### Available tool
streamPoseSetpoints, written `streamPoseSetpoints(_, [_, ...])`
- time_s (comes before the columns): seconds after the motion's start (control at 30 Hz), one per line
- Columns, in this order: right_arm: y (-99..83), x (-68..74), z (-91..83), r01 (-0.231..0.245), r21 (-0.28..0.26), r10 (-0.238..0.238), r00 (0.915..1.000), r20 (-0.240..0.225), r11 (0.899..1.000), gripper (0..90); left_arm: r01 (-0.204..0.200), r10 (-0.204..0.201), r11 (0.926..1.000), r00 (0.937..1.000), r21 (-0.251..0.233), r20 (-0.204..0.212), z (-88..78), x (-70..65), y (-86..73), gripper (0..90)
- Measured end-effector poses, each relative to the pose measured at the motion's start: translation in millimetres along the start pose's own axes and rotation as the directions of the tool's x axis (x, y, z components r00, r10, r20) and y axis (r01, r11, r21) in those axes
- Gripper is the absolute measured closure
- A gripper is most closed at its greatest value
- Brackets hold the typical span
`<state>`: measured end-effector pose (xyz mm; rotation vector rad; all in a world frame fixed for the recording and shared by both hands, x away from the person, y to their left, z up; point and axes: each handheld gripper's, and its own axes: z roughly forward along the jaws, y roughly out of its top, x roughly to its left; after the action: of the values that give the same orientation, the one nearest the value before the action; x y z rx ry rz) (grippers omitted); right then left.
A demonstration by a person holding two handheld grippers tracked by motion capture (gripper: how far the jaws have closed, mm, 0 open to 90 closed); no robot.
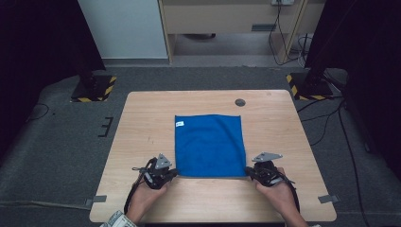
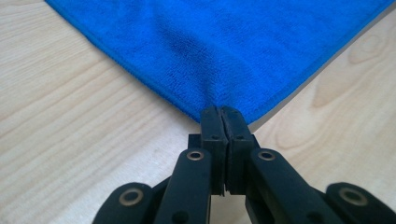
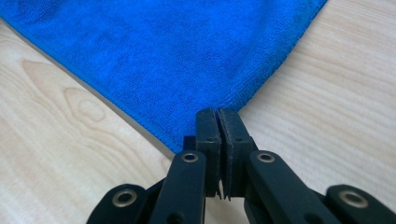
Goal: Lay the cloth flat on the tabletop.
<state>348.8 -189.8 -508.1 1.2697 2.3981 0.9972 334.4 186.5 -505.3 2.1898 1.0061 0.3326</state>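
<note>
Cloth point(image 2: 224, 42) corners are hidden between the closed fingers point(image 2: 212, 123) in both gripper views, its far edges run off the top of those views, and the white label point(image 1: 179, 124) is too small to read from the high view.

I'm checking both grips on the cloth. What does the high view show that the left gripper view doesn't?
High view alone: the whole blue cloth with a white tag at its far left corner, the right gripper at the near right corner, both hands, the floor. Left gripper view alone: the left gripper with its fingers pinched shut on the cloth corner. Both: blue cloth on the wooden table.
</note>
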Motion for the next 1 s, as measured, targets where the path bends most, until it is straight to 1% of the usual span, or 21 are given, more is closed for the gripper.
streamPoseSetpoints(0.07, [-2.5,2.1,-3.5,-0.010,-0.001,0.010,0.9999,0.002,1.000,85.0,0.006,-0.006,0.9999,1.0000,-0.009,0.002,-4.2,-3.3,-2.3,89.0])
streamPoseSetpoints(0.1, [-3.6,2.8,-4.6,-0.016,-0.002,0.016,0.9999,0.002,1.000,80.8,0.009,-0.009,0.9999,1.0000,-0.013,0.002,-5.6,-4.1,-3.0,88.8])
streamPoseSetpoints(0.13, [-4.4,2.8,-5.4,-0.011,-0.001,0.011,0.9999,0.003,1.000,75.5,0.016,-0.016,0.9996,0.9999,-0.025,0.000,-7.6,-4.7,-4.1,87.8])
streamPoseSetpoints(0.17, [-5.2,3.6,-6.5,-0.017,-0.003,0.017,0.9998,0.011,1.000,69.6,0.021,-0.022,0.9988,0.9998,-0.043,-0.005,-10.1,-4.9,-4.9,84.7])
streamPoseSetpoints(0.2, [-5.7,3.2,-7.6,-0.014,-0.011,0.014,0.9998,0.016,1.000,63.7,0.022,-0.023,0.9980,0.9996,-0.059,-0.017,-12.5,-4.9,-5.5,79.7])
streamPoseSetpoints(0.23, [-5.8,3.1,-9.1,-0.021,-0.012,0.022,0.9996,0.016,1.000,56.4,0.024,-0.026,0.9970,0.9992,-0.074,-0.031,-14.4,-5.1,-6.1,73.1])
streamPoseSetpoints(0.27, [-5.7,2.9,-9.3,-0.020,-0.026,0.021,0.9996,0.020,0.999,52.3,0.024,-0.027,0.9963,0.9988,-0.083,-0.040,-16.3,-4.7,-6.6,65.4])
streamPoseSetpoints(0.3, [-5.5,3.0,-9.7,-0.016,-0.034,0.017,0.9997,0.016,0.999,49.5,0.027,-0.031,0.9957,0.9987,-0.089,-0.040,-17.9,-4.2,-7.0,60.5])
streamPoseSetpoints(0.33, [-5.2,3.8,-9.7,-0.017,-0.036,0.018,0.9997,0.018,0.999,45.0,0.027,-0.031,0.9949,0.9985,-0.098,-0.044,-19.6,-3.5,-7.5,59.2])
streamPoseSetpoints(0.37, [-4.6,3.8,-9.0,-0.004,-0.042,0.006,0.9994,0.034,0.999,41.9,0.018,-0.024,0.9944,0.9983,-0.104,-0.053,-21.1,-2.5,-7.6,56.4])
streamPoseSetpoints(0.47, [-1.8,5.4,-6.0,0.006,-0.055,-0.004,0.9994,0.034,0.998,36.6,0.000,-0.008,0.9932,0.9976,-0.116,-0.069,-21.1,2.7,-5.6,46.6])
streamPoseSetpoints(0.5, [-0.4,5.4,-4.4,0.017,-0.062,-0.015,0.9994,0.031,0.998,34.9,0.000,-0.008,0.9932,0.9976,-0.116,-0.068,-19.4,5.9,-3.8,43.0])
streamPoseSetpoints(0.57, [3.1,5.8,-1.2,0.017,-0.065,-0.016,0.9997,0.018,0.998,31.2,0.002,-0.009,0.9935,0.9981,-0.114,-0.061,-14.5,13.1,0.7,36.6])
streamPoseSetpoints(0.63, [7.1,7.1,1.9,0.023,-0.072,-0.022,0.9997,0.012,0.997,28.6,-0.001,-0.007,0.9928,0.9980,-0.120,-0.063,-9.3,20.6,5.9,32.7])
streamPoseSetpoints(0.77, [15.2,7.8,10.6,0.031,-0.089,-0.031,0.9995,-0.006,0.996,23.8,0.000,-0.007,0.9930,0.9983,-0.118,-0.059,0.3,36.1,18.1,28.8])
streamPoseSetpoints(0.8, [17.2,7.9,12.9,0.034,-0.088,-0.036,0.9993,-0.010,0.996,22.7,0.004,-0.011,0.9928,0.9982,-0.120,-0.058,3.0,40.0,20.6,28.5])
streamPoseSetpoints(0.87, [21.3,8.4,18.3,0.027,-0.082,-0.029,0.9994,-0.021,0.996,20.6,0.014,-0.021,0.9929,0.9982,-0.118,-0.056,9.2,47.2,25.6,25.4])
streamPoseSetpoints(0.93, [25.0,8.7,23.8,0.033,-0.085,-0.035,0.9990,-0.026,0.996,19.5,0.011,-0.017,0.9934,0.9985,-0.114,-0.052,14.0,51.9,29.3,25.3])
streamPoseSetpoints(0.97, [26.8,8.7,26.5,0.041,-0.090,-0.044,0.9987,-0.027,0.995,18.4,0.011,-0.017,0.9935,0.9988,-0.113,-0.047,16.6,54.6,31.6,24.4])
streamPoseSetpoints(1.0, [28.7,9.1,28.9,0.038,-0.088,-0.041,0.9987,-0.032,0.995,17.1,0.015,-0.020,0.9939,0.9989,-0.110,-0.043,19.3,57.2,33.8,22.9])
